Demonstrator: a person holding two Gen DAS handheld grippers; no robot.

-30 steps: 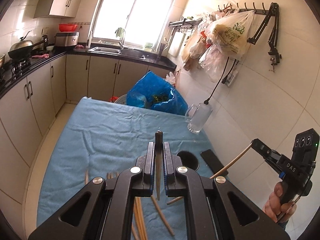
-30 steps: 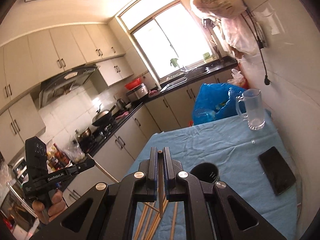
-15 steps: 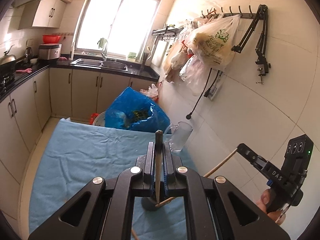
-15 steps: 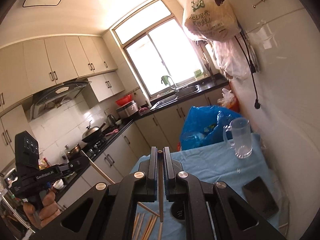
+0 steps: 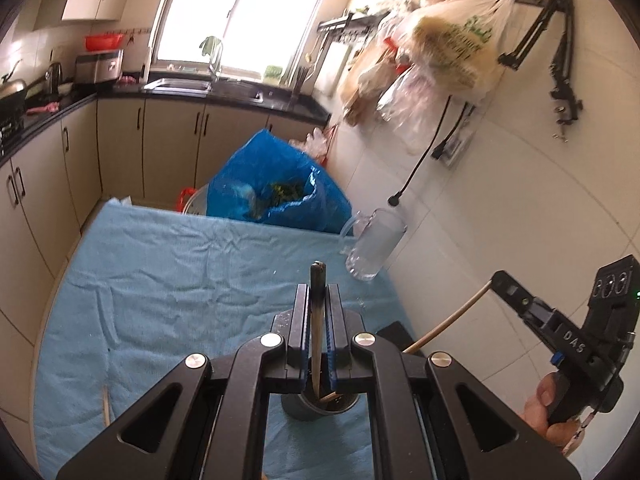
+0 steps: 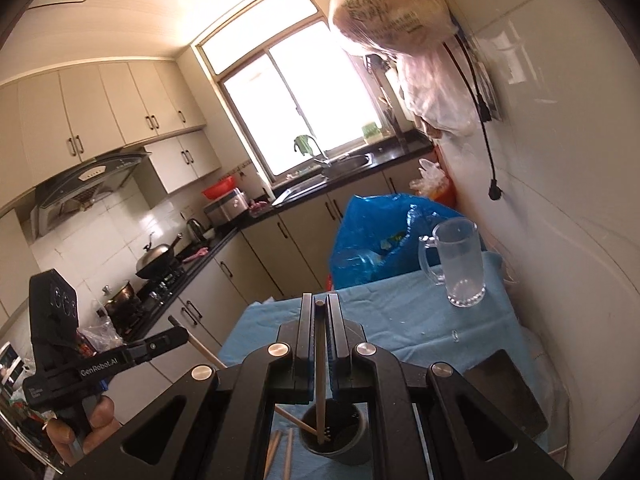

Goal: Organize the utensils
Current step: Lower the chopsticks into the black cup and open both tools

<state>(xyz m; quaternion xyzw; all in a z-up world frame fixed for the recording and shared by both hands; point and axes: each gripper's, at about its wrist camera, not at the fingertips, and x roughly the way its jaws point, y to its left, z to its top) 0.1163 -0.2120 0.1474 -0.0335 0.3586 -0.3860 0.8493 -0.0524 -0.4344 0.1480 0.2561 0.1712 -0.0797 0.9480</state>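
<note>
My left gripper is shut on a dark-tipped wooden chopstick whose lower end dips into a dark cylindrical holder on the blue cloth. My right gripper is shut on a light wooden chopstick whose tip also stands inside the holder. The right gripper also shows at the right of the left wrist view, its chopstick slanting down to the holder. The left gripper shows at the left of the right wrist view. Loose chopsticks lie beside the holder.
A glass mug stands at the table's far right near the tiled wall. A black phone lies right of the holder. A blue plastic bag sits beyond the table's far edge. Kitchen counters run along the left. Another chopstick lies on the cloth.
Both grippers came in over the holder with their chopsticks. The chopstick tips moved from above the cloth into the holder's mouth.
</note>
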